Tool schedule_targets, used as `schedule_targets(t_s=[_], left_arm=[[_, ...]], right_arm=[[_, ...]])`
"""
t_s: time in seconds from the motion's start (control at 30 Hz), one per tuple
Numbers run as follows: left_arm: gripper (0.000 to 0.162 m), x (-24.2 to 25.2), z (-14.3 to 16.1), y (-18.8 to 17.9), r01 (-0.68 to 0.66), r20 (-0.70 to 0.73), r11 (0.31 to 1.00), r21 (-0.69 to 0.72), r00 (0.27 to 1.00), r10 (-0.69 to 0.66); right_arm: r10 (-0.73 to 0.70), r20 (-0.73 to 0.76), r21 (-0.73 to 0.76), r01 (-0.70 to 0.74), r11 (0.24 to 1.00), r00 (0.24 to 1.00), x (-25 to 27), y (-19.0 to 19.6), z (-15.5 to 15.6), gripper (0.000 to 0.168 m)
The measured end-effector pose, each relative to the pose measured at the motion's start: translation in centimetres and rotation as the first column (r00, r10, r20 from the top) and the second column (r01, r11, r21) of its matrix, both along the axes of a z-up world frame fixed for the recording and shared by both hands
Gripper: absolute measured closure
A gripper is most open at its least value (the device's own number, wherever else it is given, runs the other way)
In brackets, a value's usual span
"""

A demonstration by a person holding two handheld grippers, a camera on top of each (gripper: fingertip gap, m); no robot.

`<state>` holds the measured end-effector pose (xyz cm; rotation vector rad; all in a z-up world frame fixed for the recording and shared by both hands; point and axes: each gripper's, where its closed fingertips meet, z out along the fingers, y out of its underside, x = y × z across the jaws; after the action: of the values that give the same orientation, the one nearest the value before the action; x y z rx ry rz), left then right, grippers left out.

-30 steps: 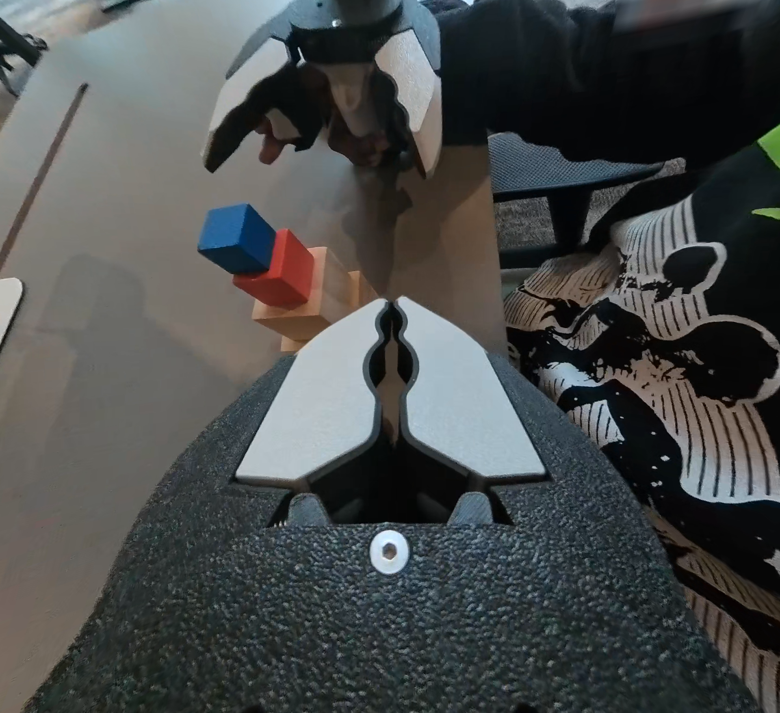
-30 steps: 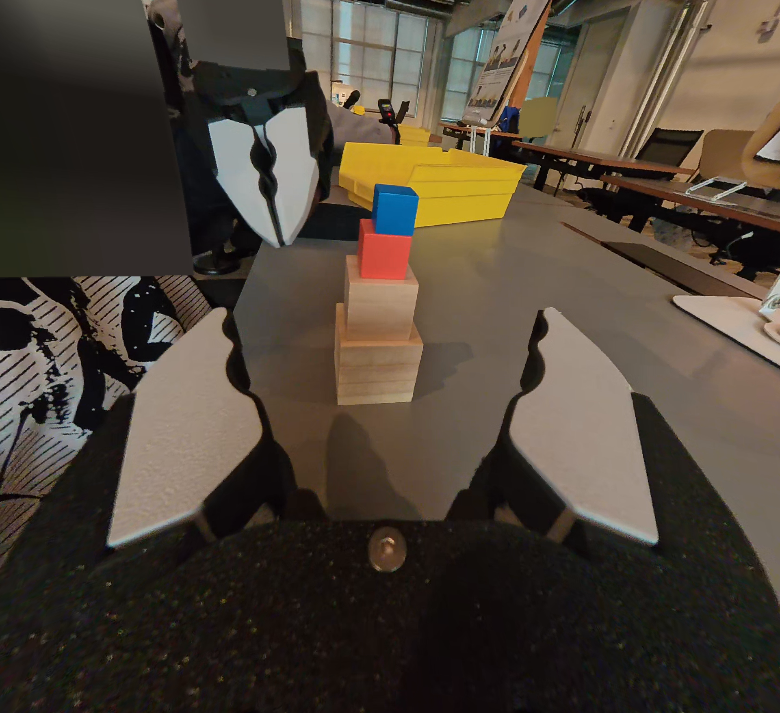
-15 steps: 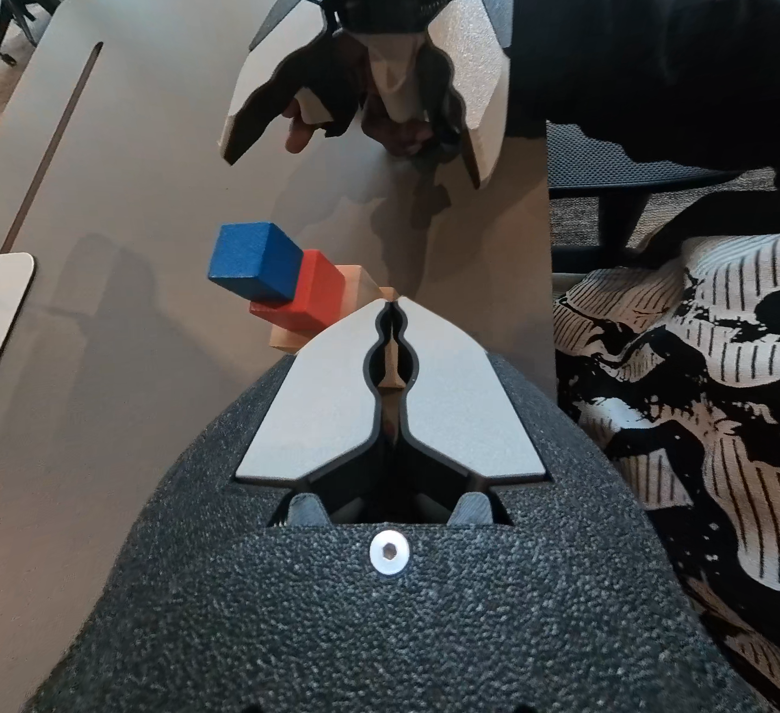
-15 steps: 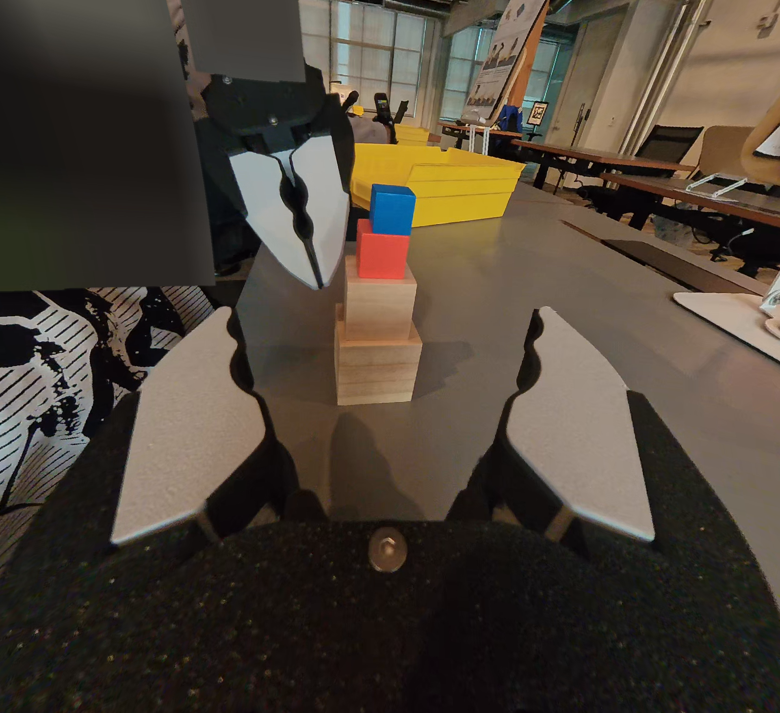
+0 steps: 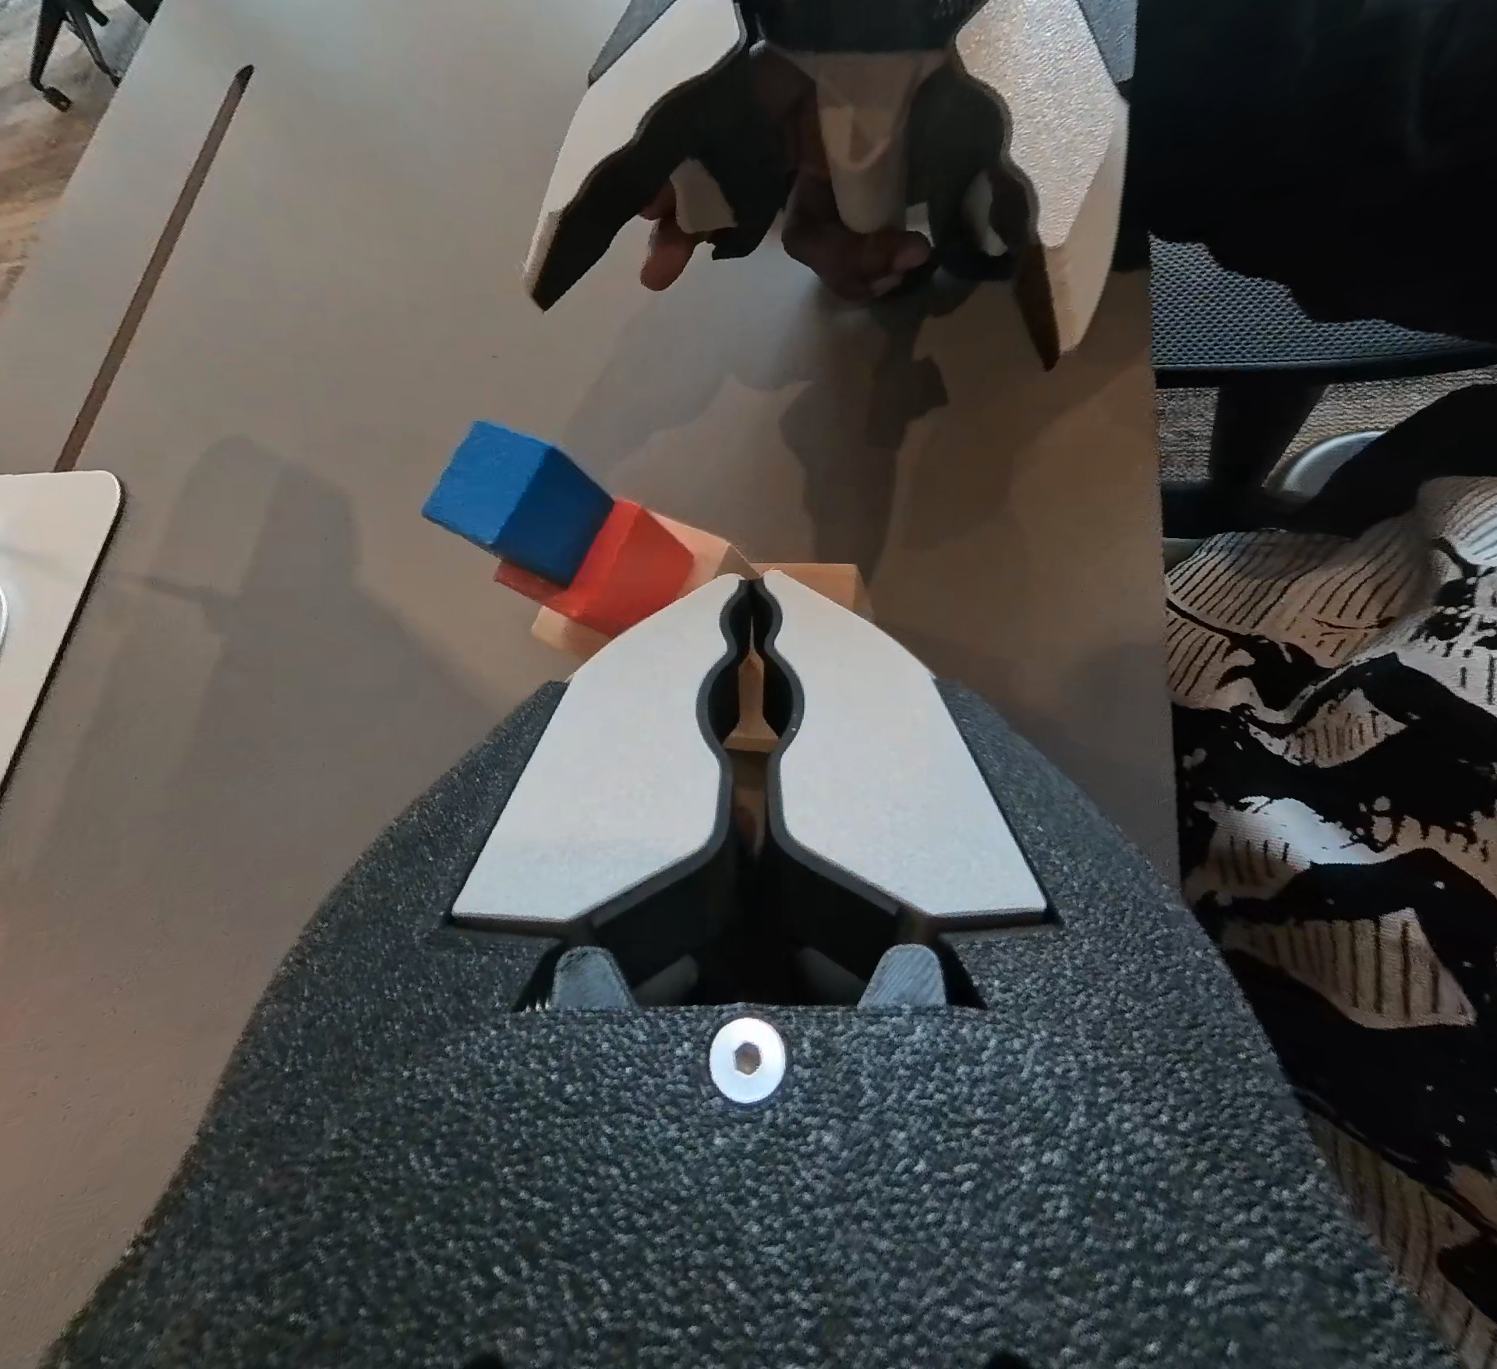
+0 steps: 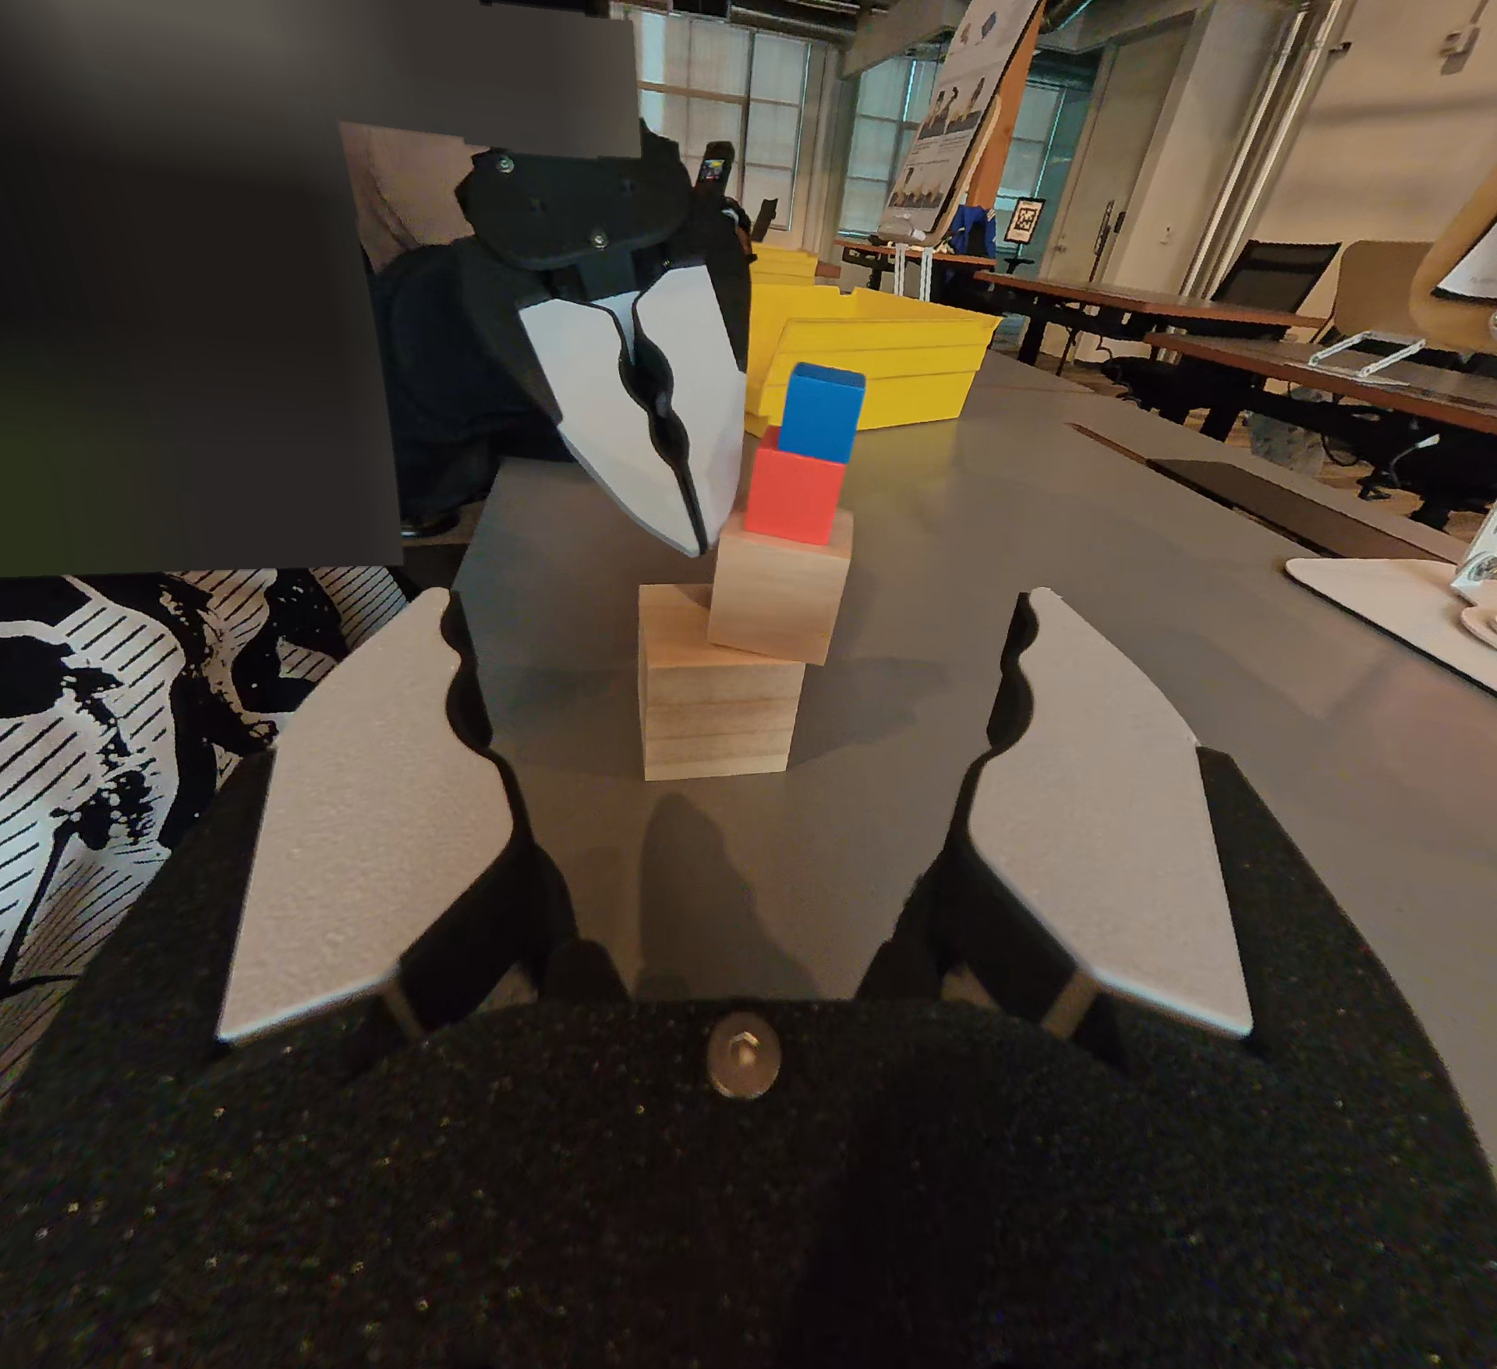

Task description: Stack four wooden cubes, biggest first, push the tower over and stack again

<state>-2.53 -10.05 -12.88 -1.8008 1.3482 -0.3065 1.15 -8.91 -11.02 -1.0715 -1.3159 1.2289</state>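
Right wrist view, near to far: right gripper (image 6: 733,804) with pale fingers (image 6: 1110,828) spread wide, nothing between them, low over grey tabletop (image 6: 1053,601). Straight ahead between those fingers, large bare wooden cube (image 6: 713,714) flat on tabletop. On top of it, smaller bare wooden cube (image 6: 778,601) shifted rightward and tilted, overhanging right edge. Red painted cube (image 6: 794,492) next up, small blue painted cube (image 6: 822,411) topmost, both leaning right with it. Left gripper (image 6: 698,544) coming down from upper left, fingers pressed together with nothing held, tip against upper left corner of smaller bare cube. Left of grippers, black-and-white patterned cloth (image 6: 121,723). Beyond tower, yellow plastic bins (image 6: 875,366). Far right, white mat (image 6: 1393,601) at table edge. Farther back, leaning poster board (image 6: 964,107) with print too small to read, small square coded marker (image 6: 1025,220) beside it, brown tables (image 6: 1134,301), windows.

Left wrist view: closed left gripper (image 5: 749,589) covering most of both bare cubes; blue cube (image 5: 518,504) and red cube (image 5: 624,573) jutting left of its tip; right gripper (image 5: 798,326) beyond, parted, black sleeve (image 5: 1296,115) behind.
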Motion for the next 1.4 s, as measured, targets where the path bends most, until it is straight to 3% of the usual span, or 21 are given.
schedule_targets(t_s=[0.53, 0.67, 0.77, 0.93, 1.03, 1.1, 1.4], left_arm=[[0.162, -1.5, 0.4, 0.6, -0.023, 0.077, 1.0, -0.013, 0.997, 0.024], [0.133, -2.2, 1.5, -0.3, -0.005, 0.173, 0.999, -0.04, 0.985, 0.011], [0.102, -3.0, 1.9, -1.0, 0.014, 0.216, 0.997, -0.077, 0.976, 0.003], [0.049, -3.9, 1.8, -1.9, 0.032, 0.264, 0.992, -0.124, 0.964, 0.002], [0.029, -4.1, 1.1, -2.0, 0.031, 0.287, 0.989, -0.147, 0.958, 0.013], [0.027, -3.9, 0.3, -2.1, 0.031, 0.284, 0.986, -0.165, 0.959, 0.017], [0.053, -2.1, -4.2, -1.7, 0.067, 0.166, 0.976, -0.206, 0.986, -0.033]], right_arm=[[-0.003, 0.001, 0.001, 0.003, 1.0, 1.0, 0.0, 0.0, 0.0, 0.046], [-0.005, -0.001, -0.002, 0.005, 1.0, 1.0, 0.0, 0.1, 0.0, 0.046], [-0.005, -0.001, -0.002, 0.005, 1.0, 1.0, 0.0, 0.1, 0.0, 0.046], [-0.003, 0.0, 0.001, 0.003, 1.0, 1.0, 0.0, 0.0, 0.0, 0.046], [-0.003, 0.0, 0.0, 0.003, 1.0, 1.0, 0.0, 0.0, 0.0, 0.046], [-0.004, -0.001, 0.0, 0.004, 1.0, 1.0, 0.0, 0.0, 0.0, 0.046], [-0.001, 0.0, 0.002, 0.001, 1.0, 1.0, 0.1, 0.0, 0.0, 0.046]])
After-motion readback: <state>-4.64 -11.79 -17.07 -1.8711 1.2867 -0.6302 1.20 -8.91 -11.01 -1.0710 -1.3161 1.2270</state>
